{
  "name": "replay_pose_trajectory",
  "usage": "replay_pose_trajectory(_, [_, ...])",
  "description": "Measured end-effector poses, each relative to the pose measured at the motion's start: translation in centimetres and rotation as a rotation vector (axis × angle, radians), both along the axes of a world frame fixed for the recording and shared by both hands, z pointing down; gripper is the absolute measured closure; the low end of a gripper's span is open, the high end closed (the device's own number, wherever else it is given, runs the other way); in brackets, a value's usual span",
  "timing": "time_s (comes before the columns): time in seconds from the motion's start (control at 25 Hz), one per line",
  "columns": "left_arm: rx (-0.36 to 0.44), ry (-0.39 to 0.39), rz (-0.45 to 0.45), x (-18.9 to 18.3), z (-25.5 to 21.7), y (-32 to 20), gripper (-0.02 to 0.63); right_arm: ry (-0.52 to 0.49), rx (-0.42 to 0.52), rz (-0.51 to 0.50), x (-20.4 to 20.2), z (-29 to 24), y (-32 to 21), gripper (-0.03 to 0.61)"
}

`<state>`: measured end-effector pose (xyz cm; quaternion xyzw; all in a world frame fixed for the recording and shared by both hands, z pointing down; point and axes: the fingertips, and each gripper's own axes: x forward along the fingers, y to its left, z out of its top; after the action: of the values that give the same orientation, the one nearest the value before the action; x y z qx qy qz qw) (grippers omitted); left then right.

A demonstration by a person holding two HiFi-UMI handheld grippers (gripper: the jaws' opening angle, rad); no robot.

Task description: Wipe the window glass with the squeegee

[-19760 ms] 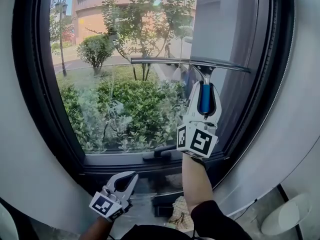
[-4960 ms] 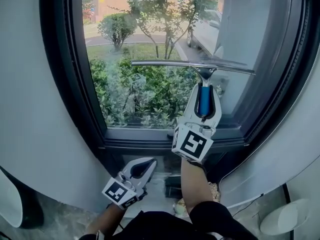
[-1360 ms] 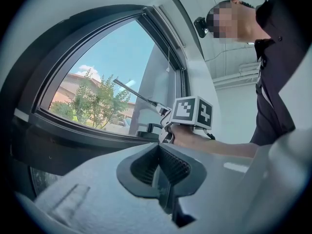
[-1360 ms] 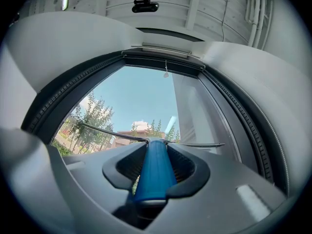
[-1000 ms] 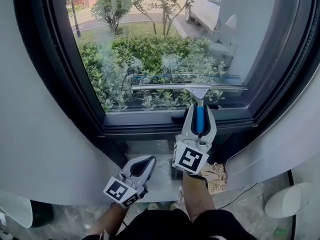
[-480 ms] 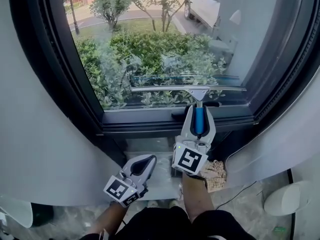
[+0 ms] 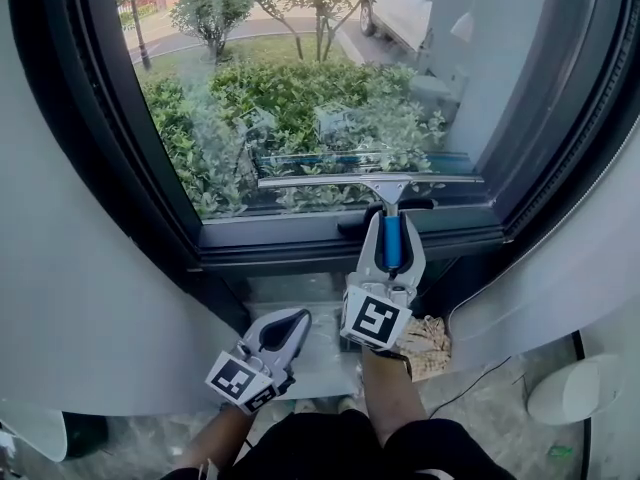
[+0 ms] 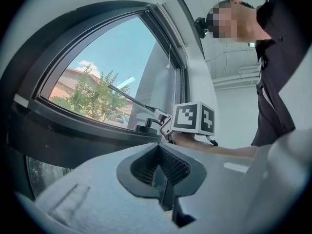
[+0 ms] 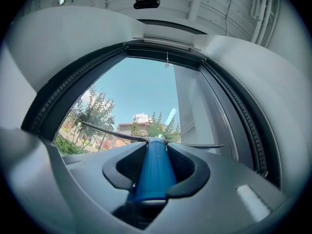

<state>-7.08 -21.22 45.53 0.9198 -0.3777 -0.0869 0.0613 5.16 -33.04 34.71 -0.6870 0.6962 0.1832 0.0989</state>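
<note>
Blue-handled squeegee (image 7: 385,181) is clamped in the right gripper (image 7: 390,224), handle base hidden; left gripper (image 7: 293,318) is closed, empty.

Squeegee (image 7: 372,180): rear end of handle buried inside the clamped jaws of the right gripper (image 7: 386,223).
Cloth (image 7: 430,344), behind that gripper: left part hidden.
Window glass (image 7: 300,88), beyond the gripper: top cut off.

I saw the squeegee (image 7: 360,179) had a blue handle and silver blade. The right gripper (image 7: 388,223) and left gripper (image 7: 295,318) were pale grey, with black-and-white marker cubes. The window frame (image 7: 330,250) was black, the bushes (image 7: 300,108) green.
</note>
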Motion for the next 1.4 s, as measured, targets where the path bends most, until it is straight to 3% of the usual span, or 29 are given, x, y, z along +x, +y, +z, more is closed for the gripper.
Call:
replay_pose_trajectory(0.84, [0.013, 0.001, 0.02, 0.5, -0.4, 0.9, 0.614, 0.0, -0.046, -0.005, 0.1, 1.4, -0.1, 0.442])
replay_pose_trajectory(1.12, [0.014, -0.008, -0.045, 0.1, -1.1, 1.3, 0.614, -0.004, 0.064, -0.062, -0.4, -3.5, 1.5, 0.442])
replay_pose_trajectory(1.28, [0.072, 0.01, -0.1, -0.3, -3.2, 2.1, 0.614, 0.014, 0.193, -0.107, -0.7, -8.4, 1.9, 0.442])
replay_pose_trajectory(1.4, [0.105, 0.012, -0.13, -0.6, -4.3, 3.0, 0.614, -0.035, 0.267, -0.131, -0.8, -12.5, 1.9, 0.443])
